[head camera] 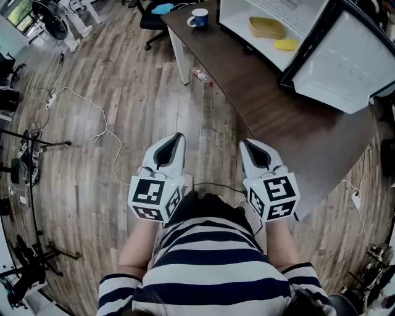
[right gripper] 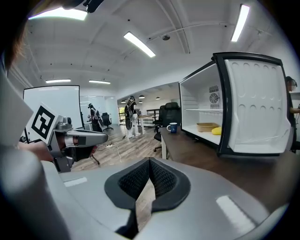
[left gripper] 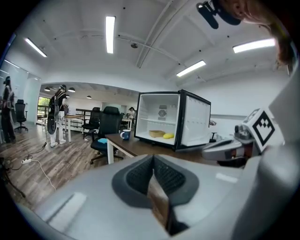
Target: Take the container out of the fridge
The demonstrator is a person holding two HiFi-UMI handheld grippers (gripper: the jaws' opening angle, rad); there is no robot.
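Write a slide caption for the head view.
Shut and empty, left claw and right claw hover near the desk where the open fridge holds a tan container.

From my head view the fridge [head camera: 308,46] runs off the top edge, so I get only part of its inside and its open door [head camera: 345,62]. The yellow thing [head camera: 287,44] beside the container [head camera: 267,27] is too small for me to identify.

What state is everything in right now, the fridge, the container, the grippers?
Fridge door: open wide.
Container: inside the fridge, on its lower level, untouched.
Mug: upright on the table.
Bottle: lying on the floor.
Left gripper: shut, empty.
Right gripper: shut, empty.
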